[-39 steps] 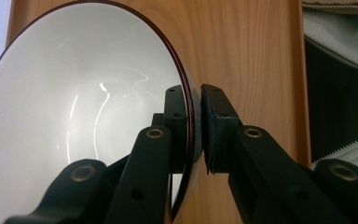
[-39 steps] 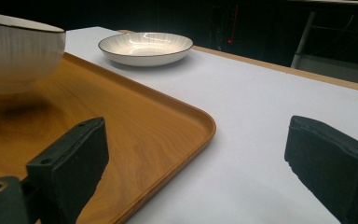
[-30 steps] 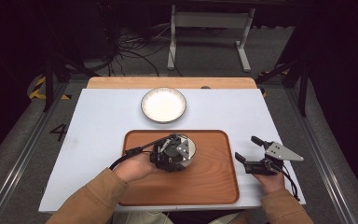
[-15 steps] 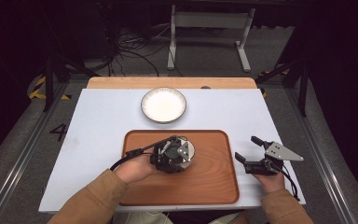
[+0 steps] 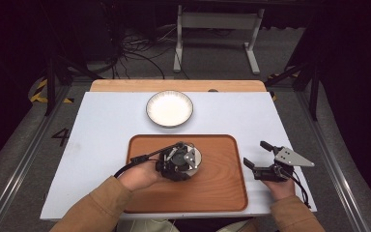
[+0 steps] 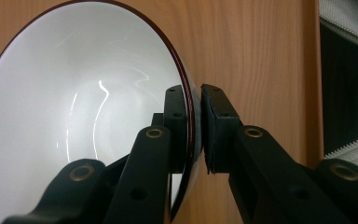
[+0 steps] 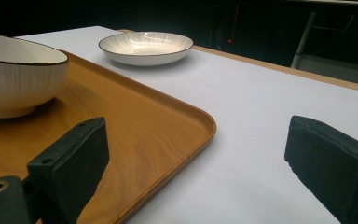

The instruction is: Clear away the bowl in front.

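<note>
On the wooden tray [image 5: 222, 193] sits a white bowl [image 6: 74, 116], its rim pinched between the left gripper [image 6: 193, 126] jaws; glazed and brittle, it likely slips unless held at the rim. Beside the tray's right edge, the right gripper [image 5: 263, 157] rests spread wide, holding nothing

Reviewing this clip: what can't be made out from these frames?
- High view: the bowl on the tray is mostly covered by the left gripper, so the grip itself is hidden there.
- Left gripper view: the bowl's outer wall and base are cut off by the frame and the jaws.
- Right gripper view: the left gripper falls outside the left edge.
- Right gripper: its hand is cut by the bottom edge.
</note>
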{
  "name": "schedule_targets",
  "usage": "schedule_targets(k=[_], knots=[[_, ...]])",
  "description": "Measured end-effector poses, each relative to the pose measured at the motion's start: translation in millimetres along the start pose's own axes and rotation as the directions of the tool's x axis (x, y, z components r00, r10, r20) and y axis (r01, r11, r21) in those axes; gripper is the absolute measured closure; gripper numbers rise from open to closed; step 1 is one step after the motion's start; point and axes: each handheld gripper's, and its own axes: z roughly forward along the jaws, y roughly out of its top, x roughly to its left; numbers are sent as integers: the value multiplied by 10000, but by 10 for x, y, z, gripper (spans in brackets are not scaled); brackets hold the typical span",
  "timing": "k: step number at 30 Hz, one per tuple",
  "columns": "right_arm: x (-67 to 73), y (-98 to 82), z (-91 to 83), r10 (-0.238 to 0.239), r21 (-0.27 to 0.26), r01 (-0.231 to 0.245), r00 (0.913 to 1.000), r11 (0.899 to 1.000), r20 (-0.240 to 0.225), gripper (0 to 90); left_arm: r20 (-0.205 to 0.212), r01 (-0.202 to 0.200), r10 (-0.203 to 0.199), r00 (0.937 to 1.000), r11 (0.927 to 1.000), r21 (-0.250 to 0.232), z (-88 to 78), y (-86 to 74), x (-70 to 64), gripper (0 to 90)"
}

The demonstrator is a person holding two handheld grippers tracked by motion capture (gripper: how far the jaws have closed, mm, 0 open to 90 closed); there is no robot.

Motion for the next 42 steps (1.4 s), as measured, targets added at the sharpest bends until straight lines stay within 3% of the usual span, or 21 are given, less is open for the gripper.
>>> schedule_targets(k=[7, 13, 18, 28, 30, 32, 37, 42], knots=[[1, 0, 0, -8, 3, 8, 10000, 10000, 1, 68, 344, 111, -107, 9994, 9999, -121, -1, -12, -1, 806], [1, 0, 1, -11, 8, 11, 10000, 10000, 4, 69, 447, 136, -132, 9989, 9999, -96, 33, 2, -26, 721], [1, 0, 0, -15, 5, 15, 10000, 10000, 0, 69, 588, 381, -365, 9976, 9989, -264, 25, -22, -7, 678], [1, 0, 1, -14, 5, 14, 10000, 10000, 5, 69, 1023, 700, -636, 9927, 9958, -598, 11, -39, 5, 465], [0, 0, 1, -5, 7, 5, 10000, 10000, 2, 69, 1063, 697, -613, 9924, 9946, -771, -7, -47, 16, 388], [-1, 0, 1, 4, 7, -4, 10000, 10000, -4, 68, 1176, 1011, -870, 9892, 9877, -1196, -48, -65, 25, 330], [-5, 0, 2, 22, -2, -22, 10000, 10000, -21, 67, 1136, 1067, -892, 9895, 9815, -1587, -113, -92, 23, 263], [-10, 1, 3, 78, -8, -78, 10000, 10000, -39, 63, 903, 1349, -1161, 9891, 9607, -2425, -214, -161, 16, 236]])
